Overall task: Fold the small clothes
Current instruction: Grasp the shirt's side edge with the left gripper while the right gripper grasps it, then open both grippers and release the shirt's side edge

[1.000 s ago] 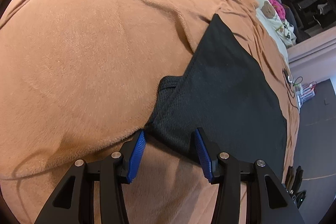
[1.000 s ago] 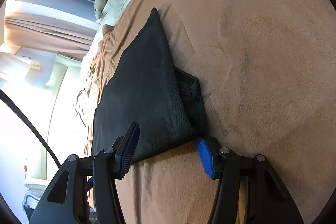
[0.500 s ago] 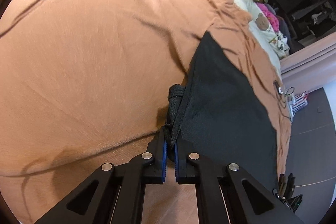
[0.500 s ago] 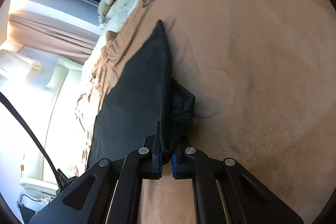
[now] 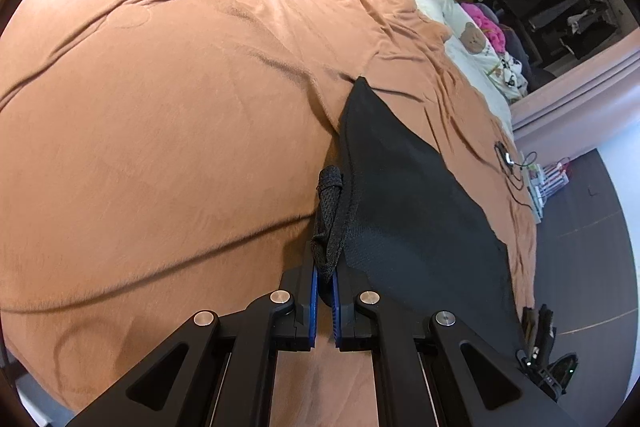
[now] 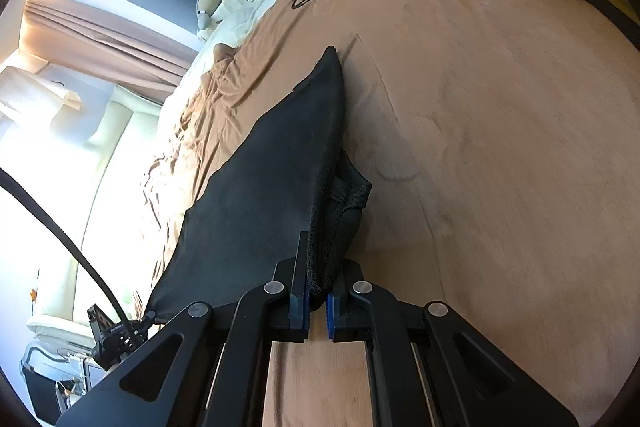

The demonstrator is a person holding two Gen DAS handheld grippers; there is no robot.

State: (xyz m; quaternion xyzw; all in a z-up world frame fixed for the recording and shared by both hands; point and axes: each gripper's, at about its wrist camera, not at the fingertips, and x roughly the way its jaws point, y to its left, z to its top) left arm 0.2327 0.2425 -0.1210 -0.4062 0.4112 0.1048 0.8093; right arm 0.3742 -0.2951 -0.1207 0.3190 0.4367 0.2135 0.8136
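- Black garment [image 5: 404, 211], small dark knit piece, lies on the bed's brown blanket [image 5: 160, 115]; near edge is off the blanket, far pointed corner rests on it.
- Left tool [image 5: 325, 291]: blue pads together, clamped on a bunched corner of the garment's near edge; a rolled hem strip sticks up just beyond the jaws.
- Rest of the cloth in the left wrist view runs right and away from the clamp, fairly flat, taut along the near edge.
- Right tool [image 6: 317, 297]: jaws likewise pressed shut on the other near corner of the black garment [image 6: 264, 187]; a doubled fold of fabric pokes out to the right of the pads.
- Step in hand (my read): near edge pinched at both corners, about to be carried over toward the far point to make the fold.
- To do it well: keep both tools level with each other, hold the edge stretched so the middle does not sag, lift only enough to clear the blanket [image 6: 500, 147].
- Aim to lay the near edge squarely onto the far part, corners matched (bunched hem at each clamp may leave a lump, smooth after release).
- Risk: far corner dragging along the fuzzy blanket if pulled instead of lifted.
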